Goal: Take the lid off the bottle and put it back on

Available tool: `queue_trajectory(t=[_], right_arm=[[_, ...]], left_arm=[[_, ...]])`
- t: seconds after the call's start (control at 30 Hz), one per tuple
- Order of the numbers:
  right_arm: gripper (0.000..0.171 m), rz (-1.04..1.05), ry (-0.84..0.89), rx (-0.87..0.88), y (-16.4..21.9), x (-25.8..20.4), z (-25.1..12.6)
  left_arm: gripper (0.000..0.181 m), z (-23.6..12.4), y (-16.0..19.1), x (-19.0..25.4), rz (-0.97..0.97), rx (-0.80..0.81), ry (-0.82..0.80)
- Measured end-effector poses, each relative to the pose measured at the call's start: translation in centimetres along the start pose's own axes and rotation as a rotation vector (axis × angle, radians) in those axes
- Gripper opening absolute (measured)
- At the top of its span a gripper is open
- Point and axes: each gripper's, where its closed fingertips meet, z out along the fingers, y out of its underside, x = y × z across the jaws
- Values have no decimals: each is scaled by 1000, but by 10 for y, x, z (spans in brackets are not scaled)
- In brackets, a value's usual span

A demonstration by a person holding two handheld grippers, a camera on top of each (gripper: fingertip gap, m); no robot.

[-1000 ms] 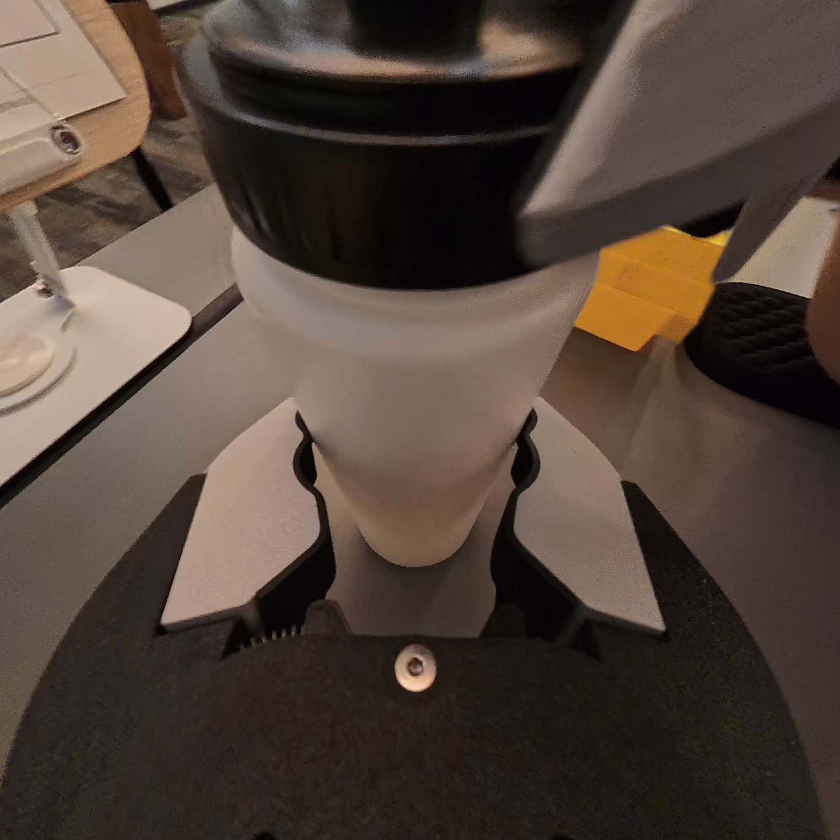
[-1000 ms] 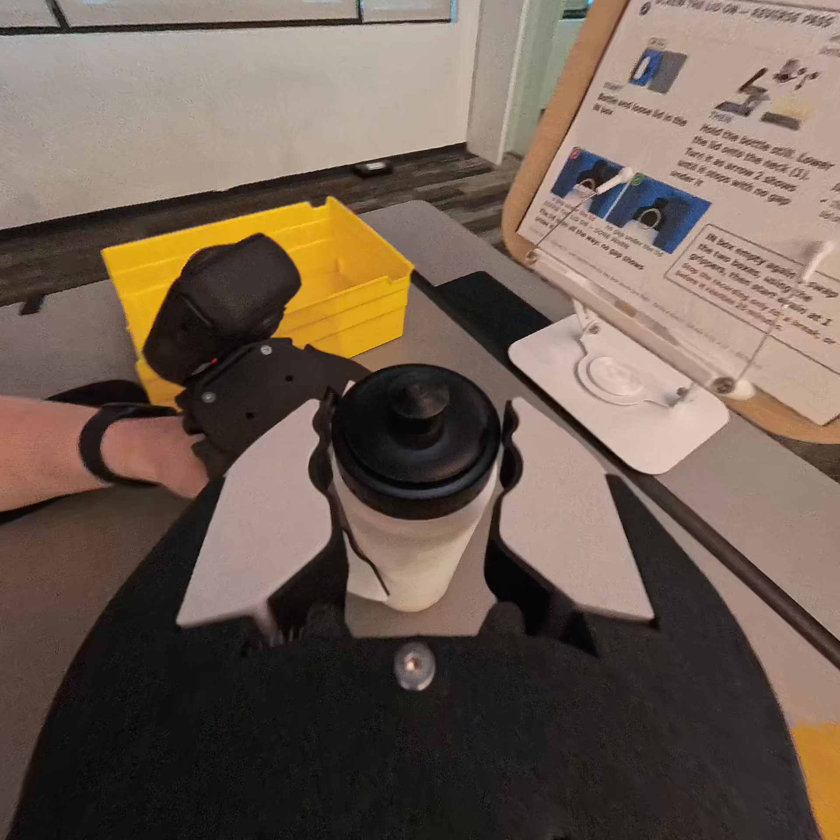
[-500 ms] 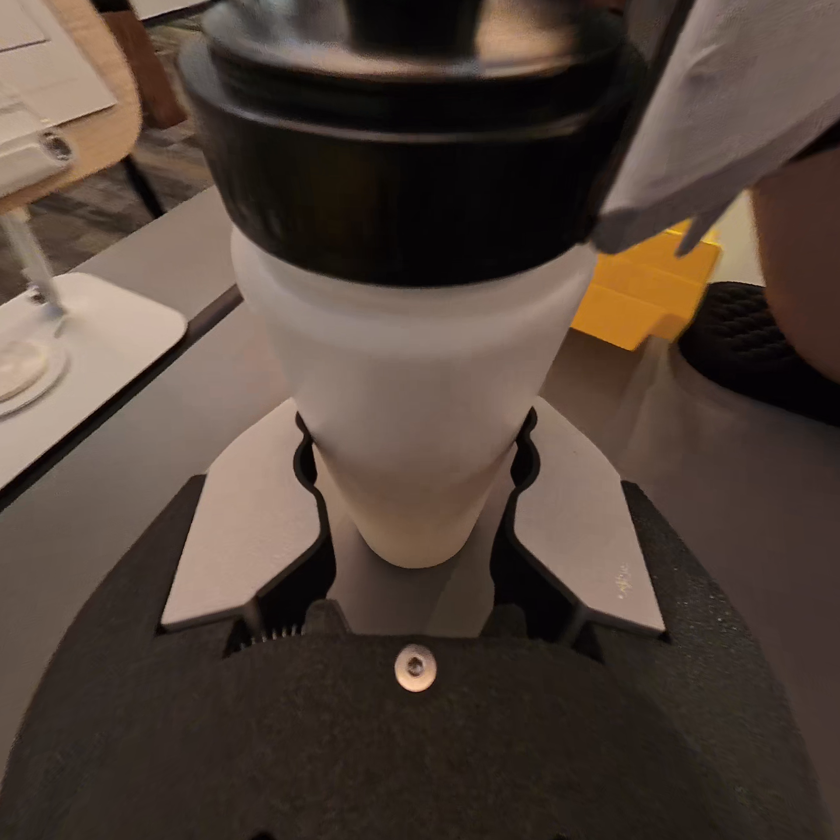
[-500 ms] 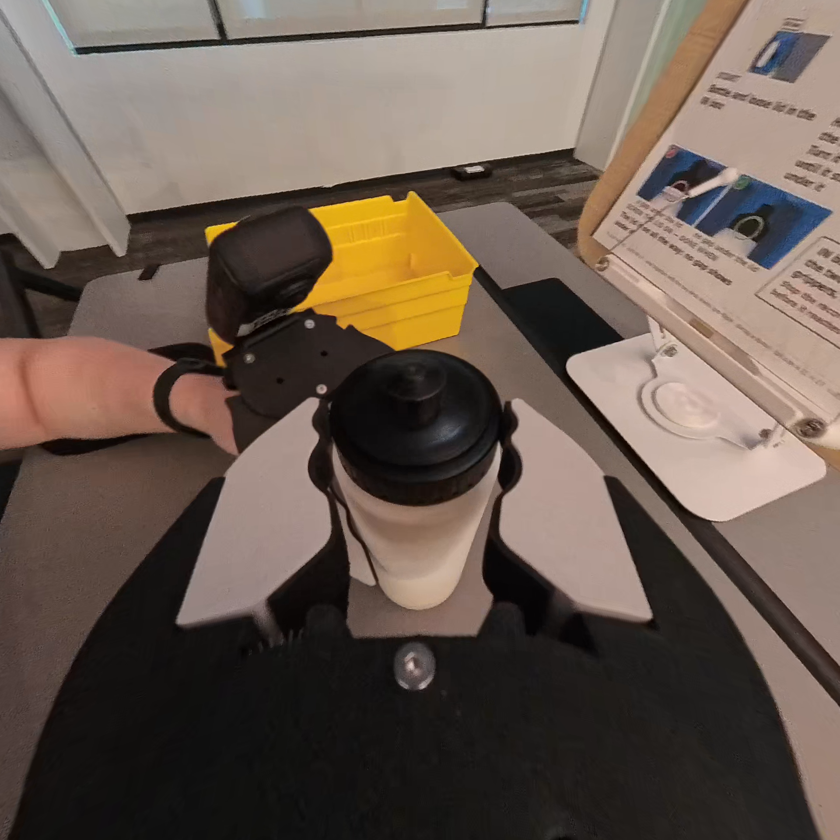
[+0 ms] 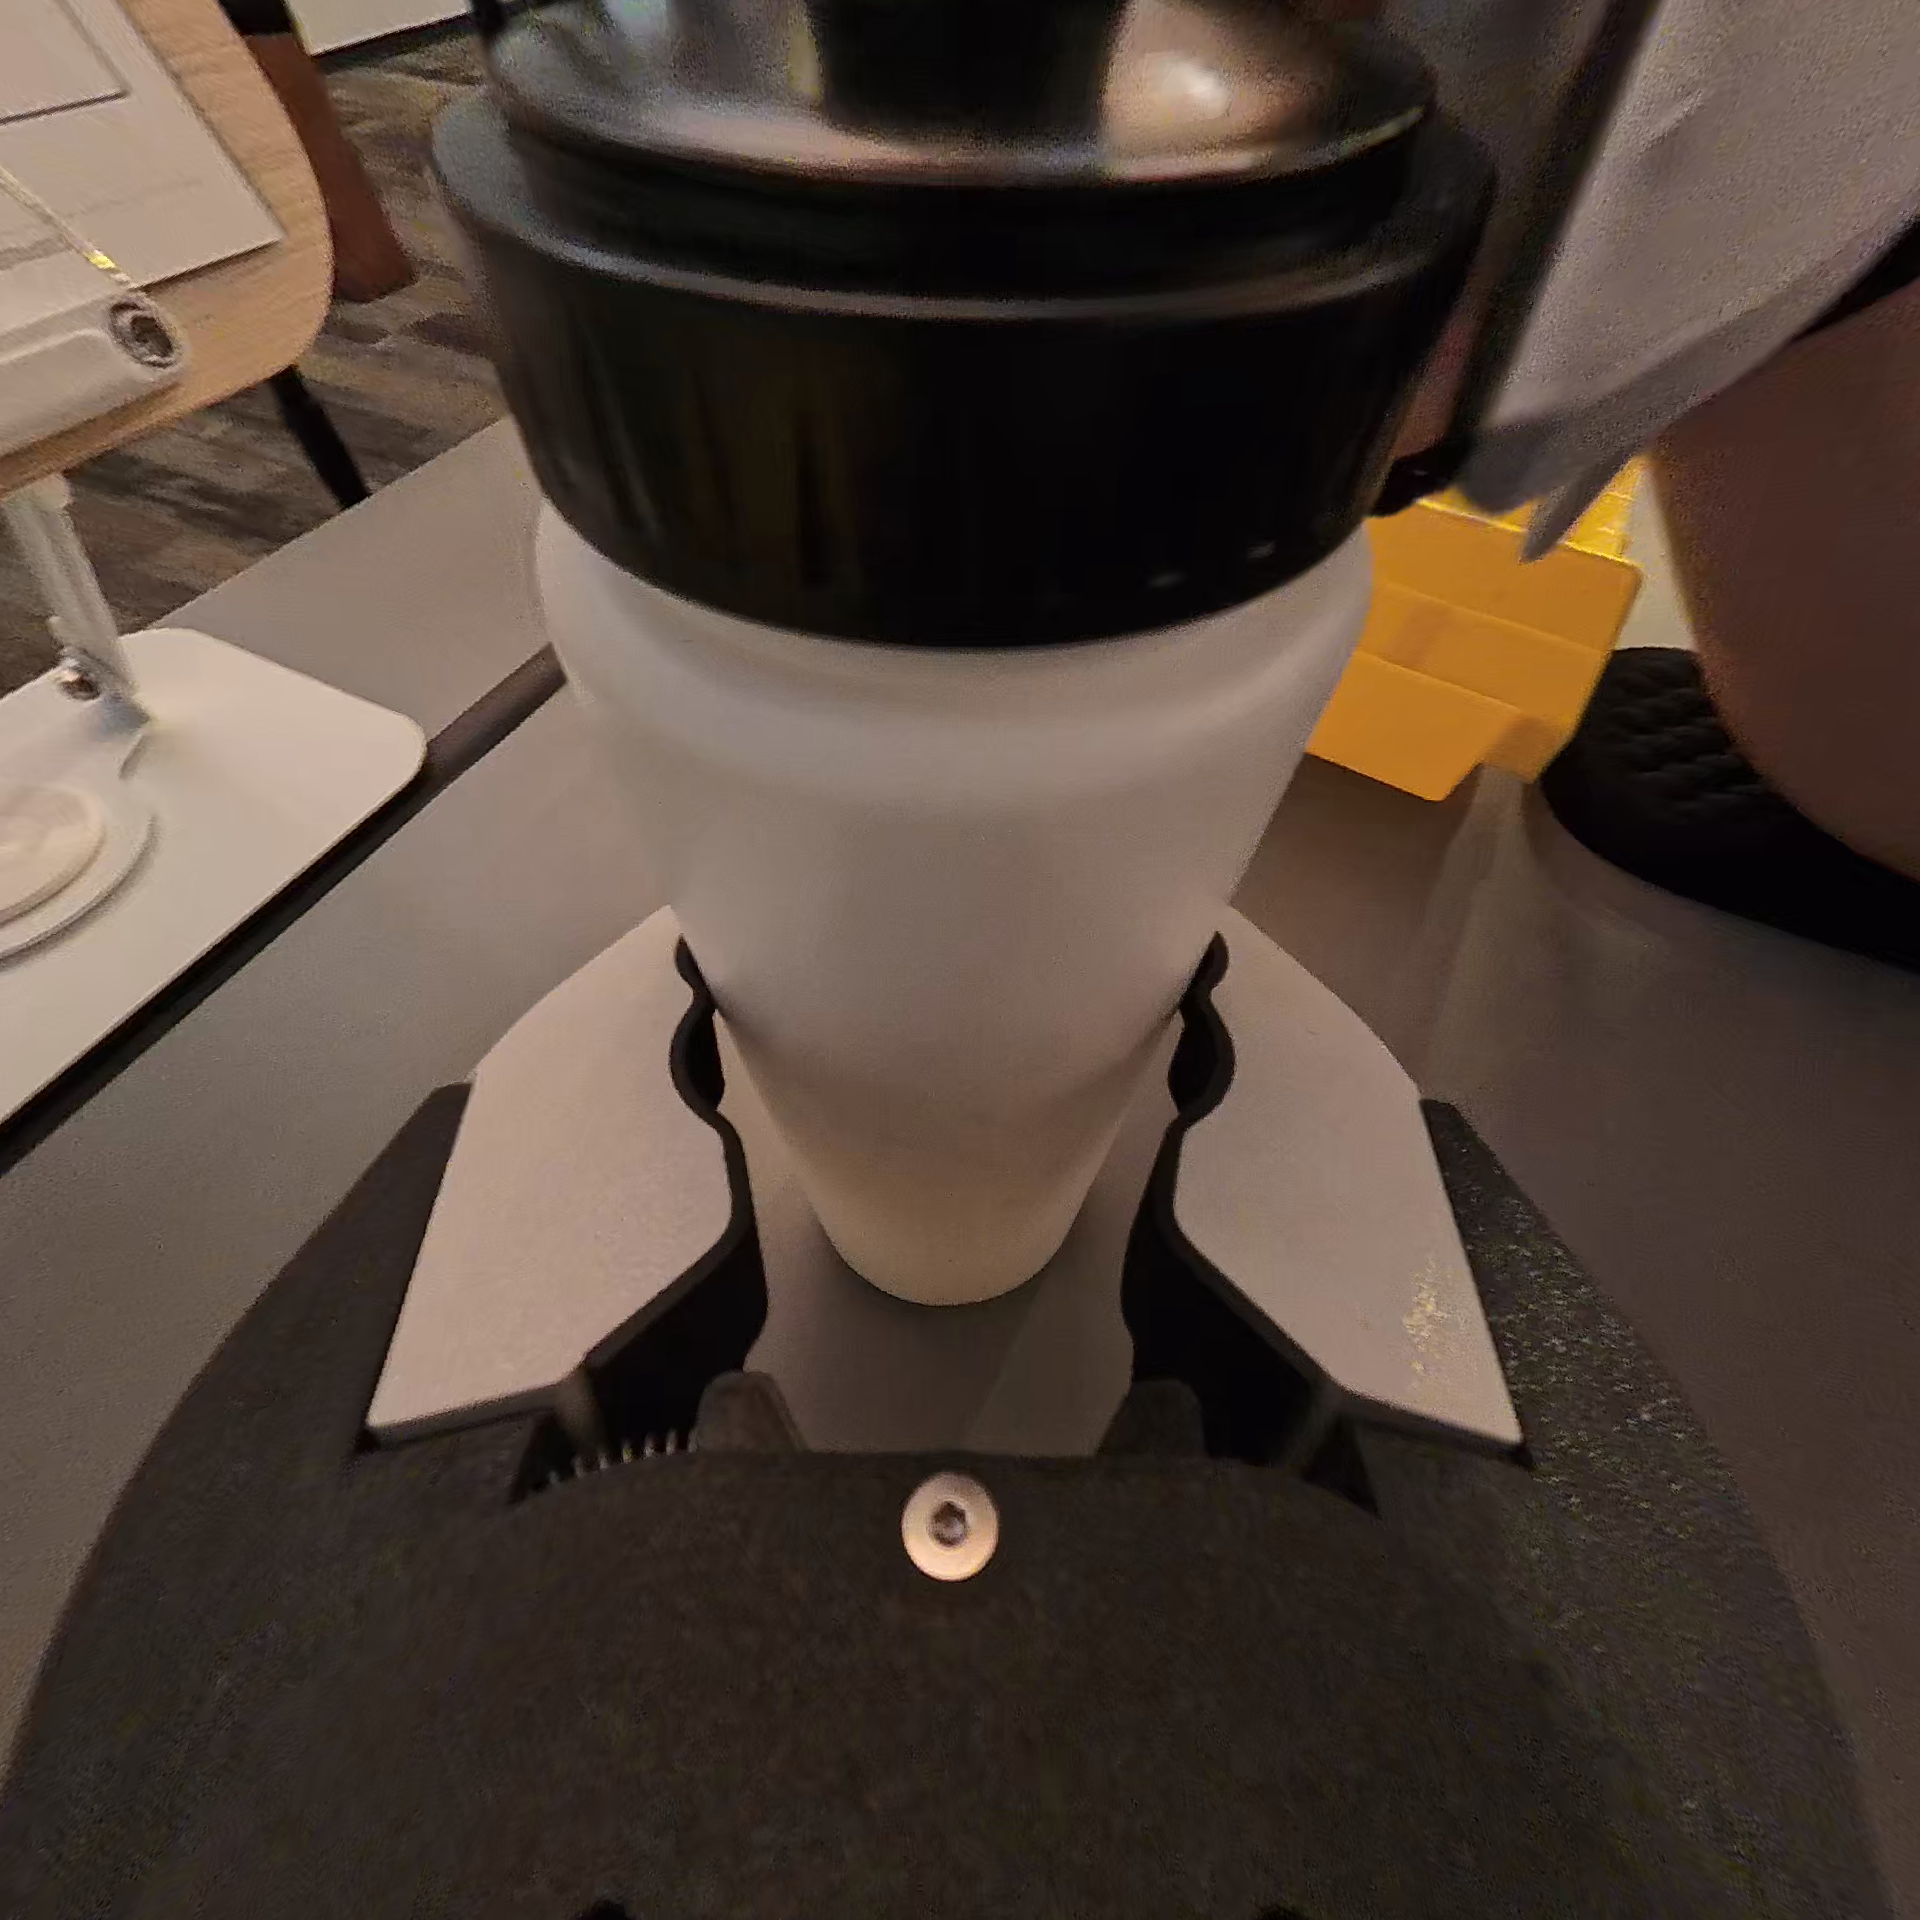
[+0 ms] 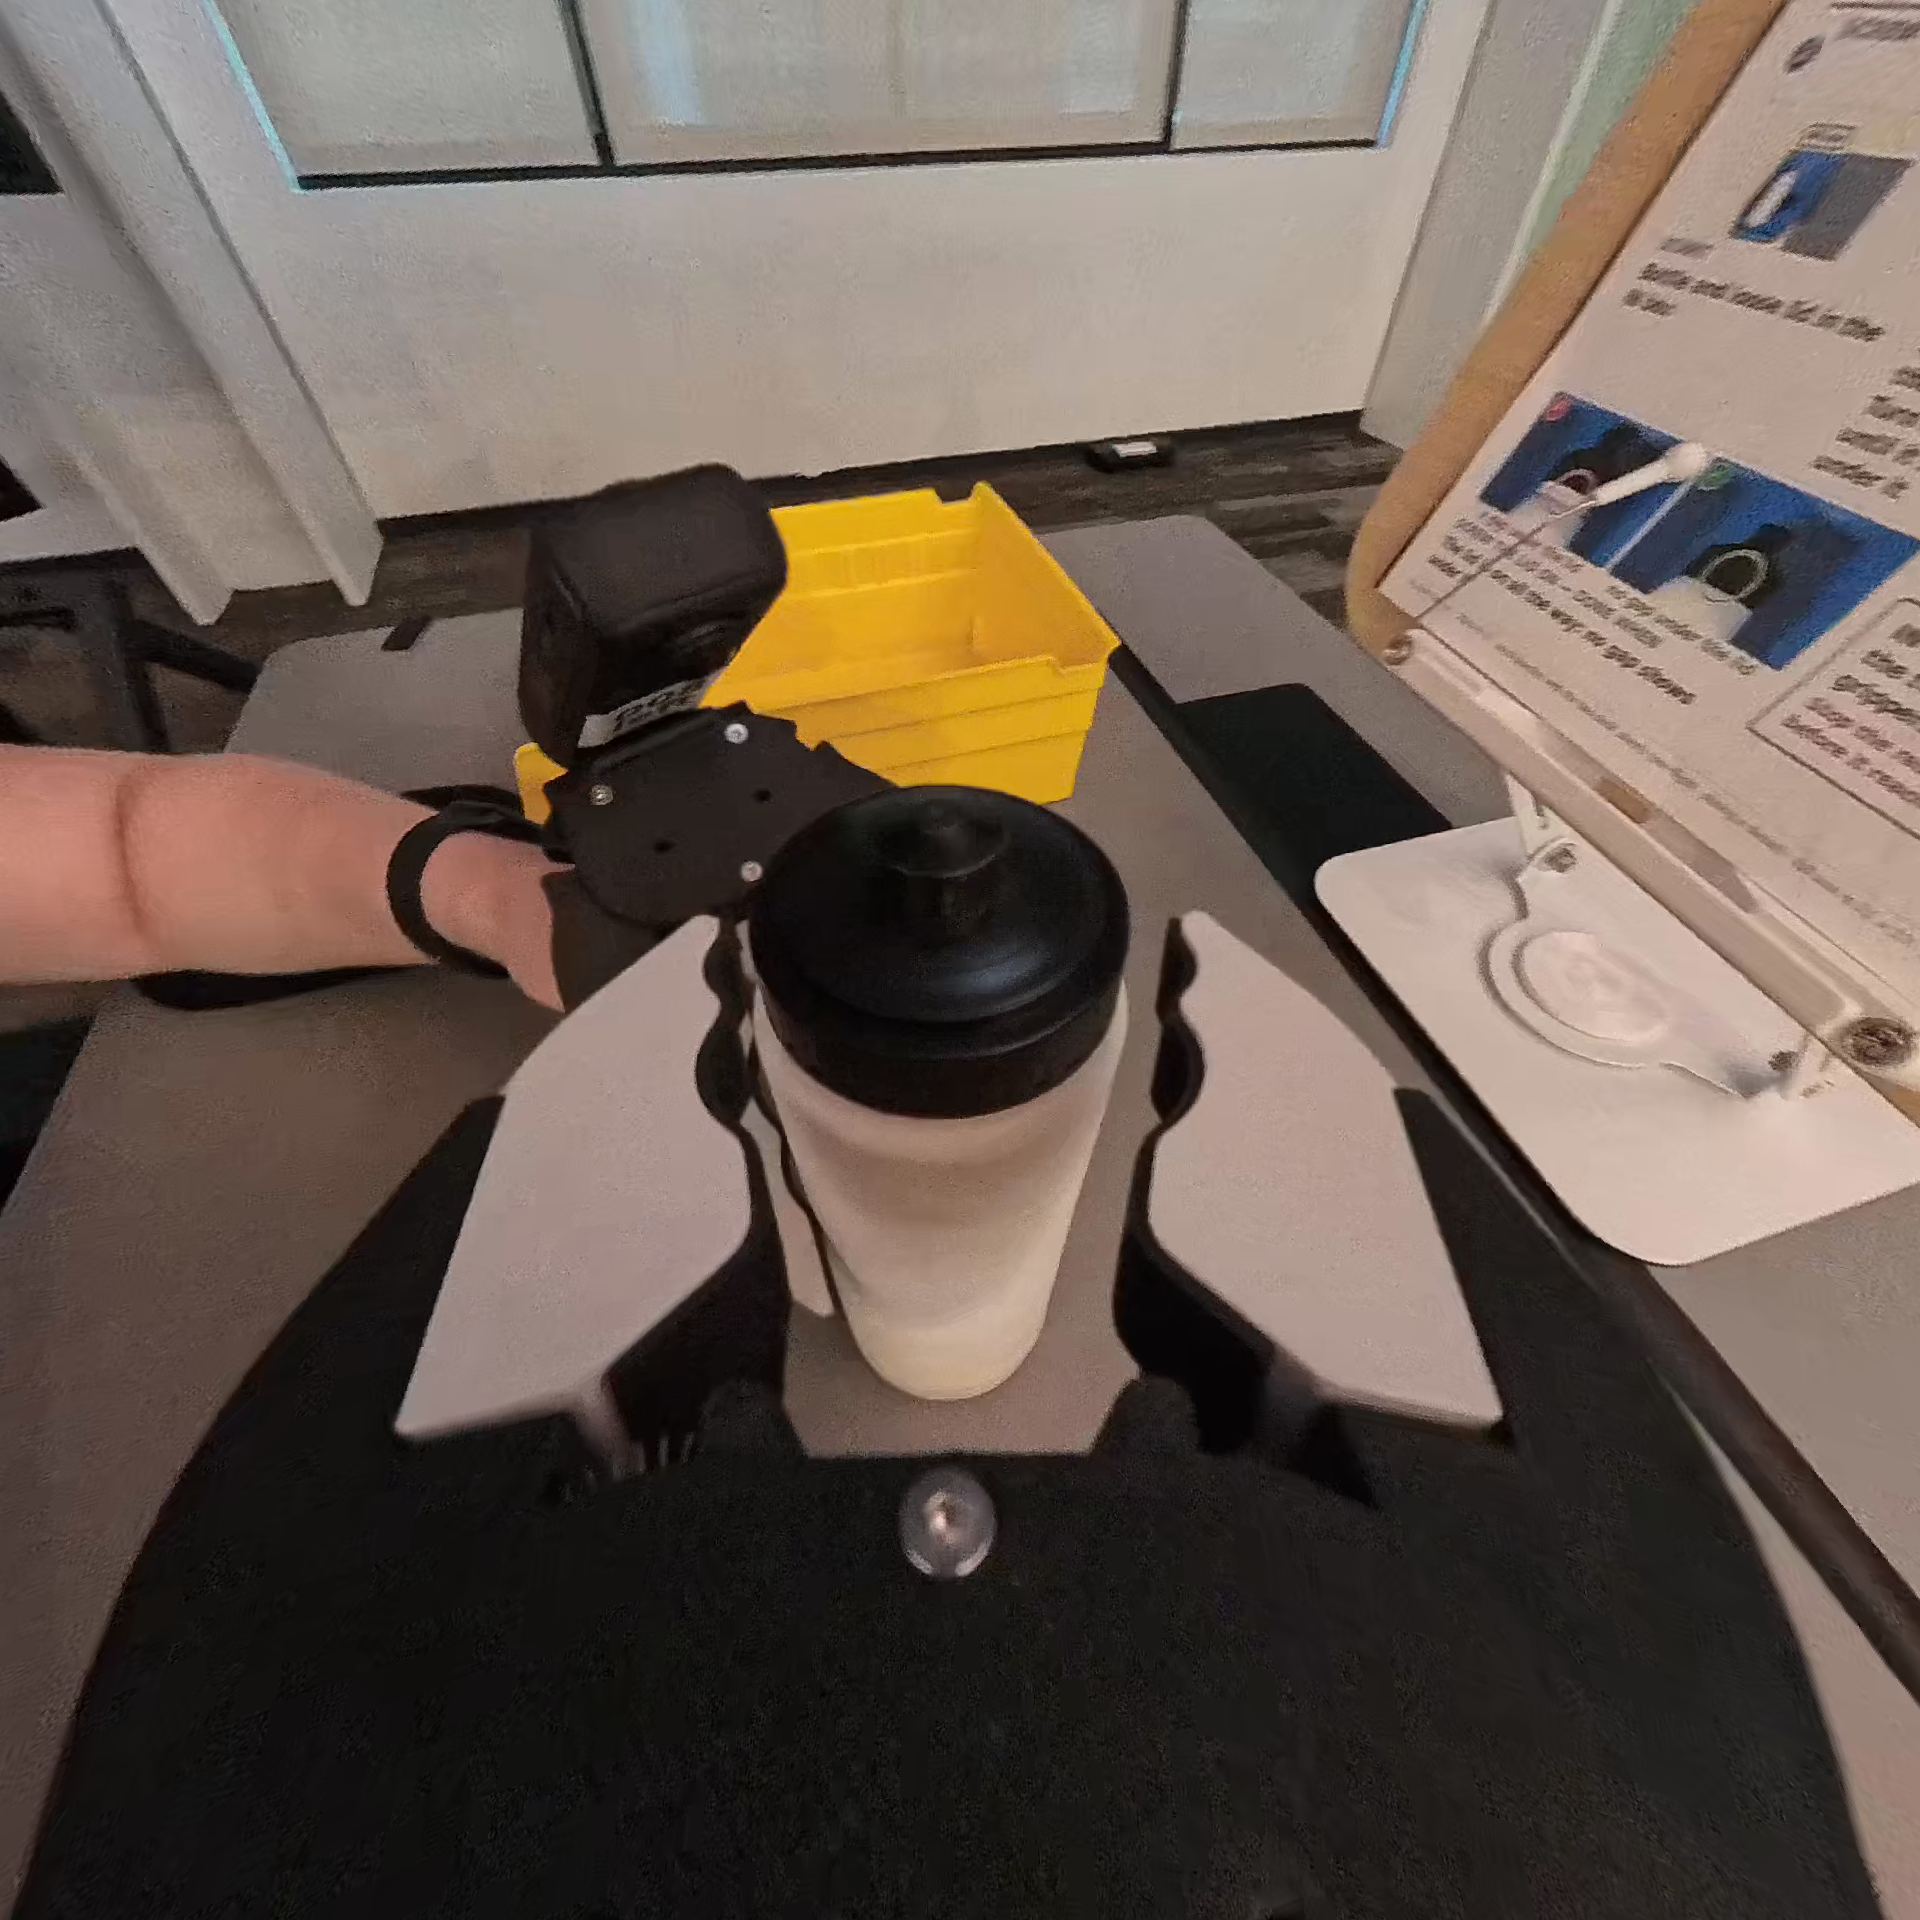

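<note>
Two grippers on one white bottle (image 5: 935, 935), upright on grey table (image 6: 260, 1143): left gripper (image 5: 945, 997) clamps its body; right gripper (image 6: 940, 966) straddles black lid (image 6: 935, 935), contact unclear. Behind, yellow bin (image 6: 935, 644).

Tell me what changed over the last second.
The right claw swung round the lid; in the left wrist view its finger slid from the lid's front to its right edge. Whether the lid turned is unclear. The left claw stayed shut on the bottle, which is upright on the table, lid on.
</note>
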Motion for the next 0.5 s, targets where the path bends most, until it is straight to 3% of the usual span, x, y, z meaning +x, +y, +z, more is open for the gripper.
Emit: queue_trajectory(t=[0.17,0.3,0.4,0.5], right_arm=[[71,-18,6,4,0,-2,5],[72,58,213,32,-2,9,16],[72,78,363,74,-4,12,19],[72,58,313,28,-2,11,18]], left_arm=[[86,0,0,-2,-22,-6,-21],[86,-6,3,-22,-58,-27,-164],[86,-7,3,-24,-69,-28,-173],[86,-6,3,-22,-58,-23,-156]])
